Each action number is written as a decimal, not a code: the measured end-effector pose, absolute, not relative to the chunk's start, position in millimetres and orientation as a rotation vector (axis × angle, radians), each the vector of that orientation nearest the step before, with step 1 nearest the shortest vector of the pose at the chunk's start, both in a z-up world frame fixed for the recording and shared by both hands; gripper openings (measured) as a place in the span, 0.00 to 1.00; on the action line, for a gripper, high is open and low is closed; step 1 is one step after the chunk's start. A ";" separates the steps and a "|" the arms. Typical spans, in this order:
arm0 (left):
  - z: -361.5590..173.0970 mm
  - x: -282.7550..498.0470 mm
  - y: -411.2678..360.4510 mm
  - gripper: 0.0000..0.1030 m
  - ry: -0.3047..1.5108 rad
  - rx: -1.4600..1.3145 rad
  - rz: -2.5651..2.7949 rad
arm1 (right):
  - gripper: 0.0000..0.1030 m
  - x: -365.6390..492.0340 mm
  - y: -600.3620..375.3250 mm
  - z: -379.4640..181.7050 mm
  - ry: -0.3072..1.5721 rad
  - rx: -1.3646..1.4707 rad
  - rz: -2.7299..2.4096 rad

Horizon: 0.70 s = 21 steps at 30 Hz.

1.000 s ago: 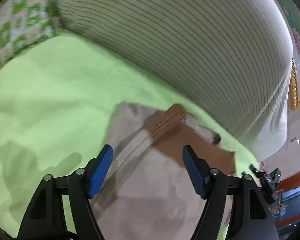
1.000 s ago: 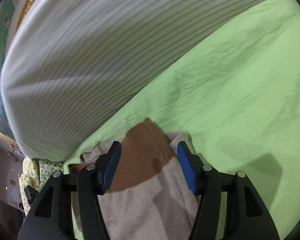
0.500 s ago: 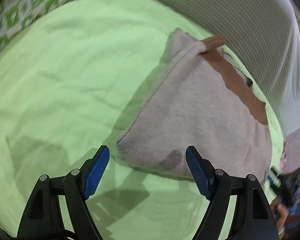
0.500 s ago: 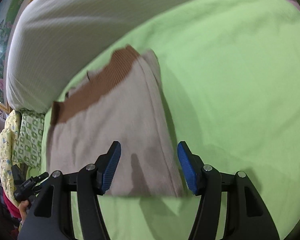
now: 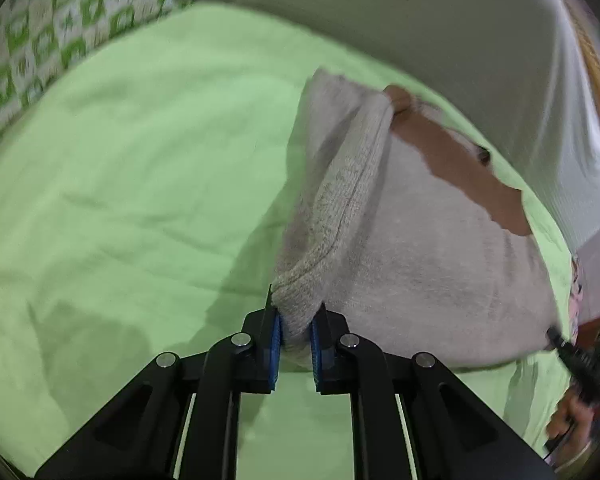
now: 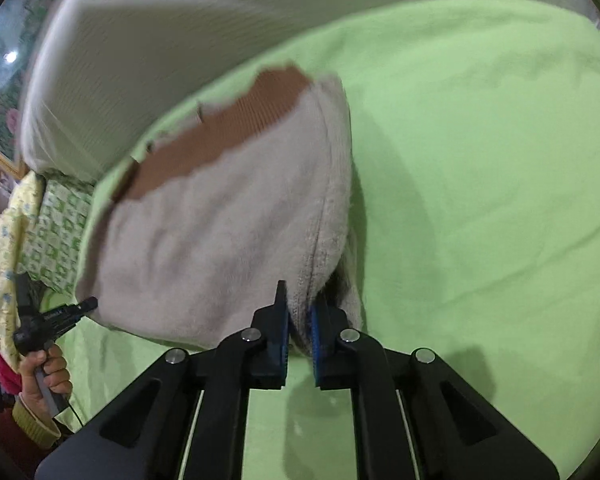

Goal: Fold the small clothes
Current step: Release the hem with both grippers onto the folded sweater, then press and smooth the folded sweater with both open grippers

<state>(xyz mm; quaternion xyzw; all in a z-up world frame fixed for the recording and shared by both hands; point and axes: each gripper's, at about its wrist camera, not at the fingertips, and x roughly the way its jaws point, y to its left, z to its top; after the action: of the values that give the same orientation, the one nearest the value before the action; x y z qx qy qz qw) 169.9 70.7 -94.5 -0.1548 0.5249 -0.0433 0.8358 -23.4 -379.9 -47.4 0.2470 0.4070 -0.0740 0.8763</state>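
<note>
A beige knit garment (image 5: 420, 248) (image 6: 220, 232) with a brown ribbed band (image 5: 460, 168) (image 6: 228, 124) at its far end lies folded on a green sheet (image 5: 140, 160) (image 6: 480, 160). My left gripper (image 5: 294, 320) is closing, its blue pads pressing on the near left corner, which is bunched and slightly lifted. My right gripper (image 6: 298, 312) is closing too, its pads pinching the near right corner along the side seam. Each wrist view catches the other gripper in a person's hand (image 5: 568, 420) (image 6: 44, 376) at the frame's edge.
A large white striped pillow (image 5: 420, 20) (image 6: 160, 40) lies just behind the garment. A green-and-white patterned quilt (image 5: 40, 40) (image 6: 56, 220) lies at the sheet's left edge. Open green sheet spreads left of the left gripper and right of the right gripper.
Both grippers drew back from the brown band end to the garment's near edge. Their jaws, wide apart half a second ago, have closed on the two near corners.
</note>
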 end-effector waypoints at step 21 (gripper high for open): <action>-38.1 203.2 9.9 0.55 1.011 -0.305 -0.274 | 0.32 53.7 -344.6 -19.1 0.775 0.393 -0.032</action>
<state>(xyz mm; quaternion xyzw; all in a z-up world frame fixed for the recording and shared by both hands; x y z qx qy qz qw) 203.2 9.9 -38.1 -0.1448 0.4809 -0.1305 0.8548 53.7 -344.6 -19.1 0.1906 0.3753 -0.0155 0.9069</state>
